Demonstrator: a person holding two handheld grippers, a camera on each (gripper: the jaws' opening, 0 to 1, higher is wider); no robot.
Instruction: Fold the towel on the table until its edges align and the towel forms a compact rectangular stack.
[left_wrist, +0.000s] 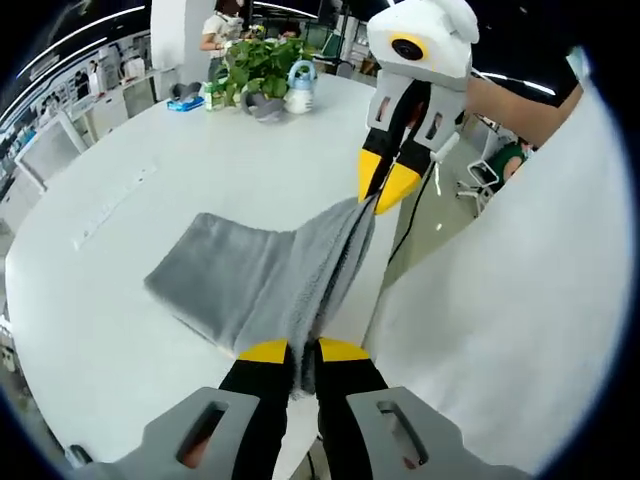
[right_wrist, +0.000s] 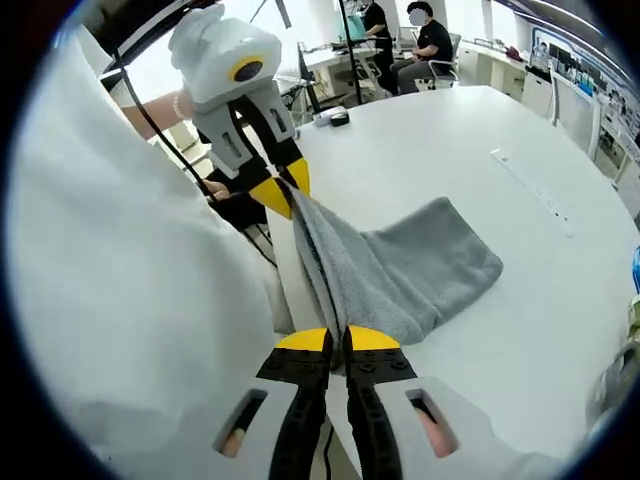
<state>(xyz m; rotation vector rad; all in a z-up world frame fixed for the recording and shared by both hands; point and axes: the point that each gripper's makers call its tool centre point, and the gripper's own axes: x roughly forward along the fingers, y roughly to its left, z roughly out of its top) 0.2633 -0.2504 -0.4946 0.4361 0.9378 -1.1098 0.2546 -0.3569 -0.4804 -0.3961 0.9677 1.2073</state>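
Both yellow-tipped grippers, left (left_wrist: 303, 352) and right (right_wrist: 337, 340), were clamped on corners of the soft, limp grey terry towel (left_wrist: 240, 285), judged best held by its edges.

No text, label, brand, number or sign can be read in either view. The grey towel (left_wrist: 262, 283) is plain, and the white table (left_wrist: 120, 200) under it has no print on it. In the left gripper view, the small things at about 11 o'clock on the far side of the table, near the green plant (left_wrist: 255, 65), are too small and blurred to show any lettering. In the right gripper view, the desks and screens at about 1 o'clock in the background are also too far away to read.
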